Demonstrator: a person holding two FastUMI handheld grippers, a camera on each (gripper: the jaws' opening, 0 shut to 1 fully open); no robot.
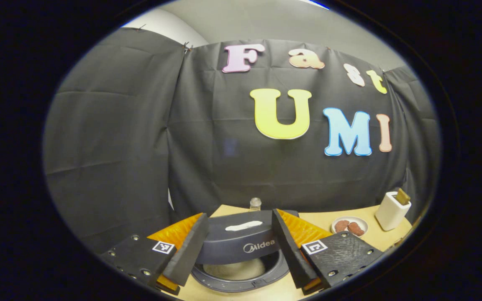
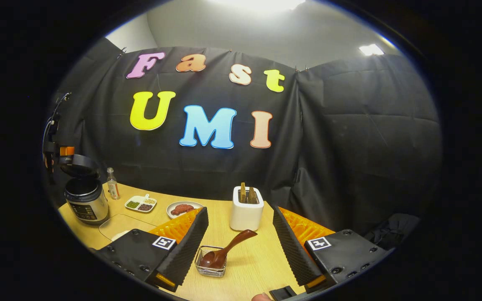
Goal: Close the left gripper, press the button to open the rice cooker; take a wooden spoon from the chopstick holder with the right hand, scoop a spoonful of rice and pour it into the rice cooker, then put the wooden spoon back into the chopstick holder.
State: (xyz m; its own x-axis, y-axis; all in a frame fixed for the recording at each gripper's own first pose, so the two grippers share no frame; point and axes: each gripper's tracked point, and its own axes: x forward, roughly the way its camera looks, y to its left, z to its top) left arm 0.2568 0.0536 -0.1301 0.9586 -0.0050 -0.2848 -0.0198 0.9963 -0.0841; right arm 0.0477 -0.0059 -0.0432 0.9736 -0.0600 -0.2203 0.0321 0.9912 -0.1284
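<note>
Left gripper view: the left gripper (image 1: pixel 238 246) has its jaws wide apart and holds nothing. It hangs right over the rice cooker (image 1: pixel 241 251). The lid is up and you can see the light pot inside. The chopstick holder (image 1: pixel 391 211) stands far off to the right, near a plate (image 1: pixel 349 227) w/ brown food.

Right gripper view: the right gripper (image 2: pixel 241 246) also has its jaws apart, nothing in them. The wooden spoon (image 2: pixel 226 251) sits b/w the fingers, not touched. Its bowl is down in a small glass dish (image 2: pixel 211 262). Its handle leans up and away, to the right, toward the chopstick holder (image 2: pixel 246 213) just behind. The rice cooker (image 2: pixel 85 196) is far left w/ its lid open.

Next step, I think: grab the spoon. Go low, line the fingers across the handle, pinch mid-handle, and lift slow so the dish doesn't tip.
</note>
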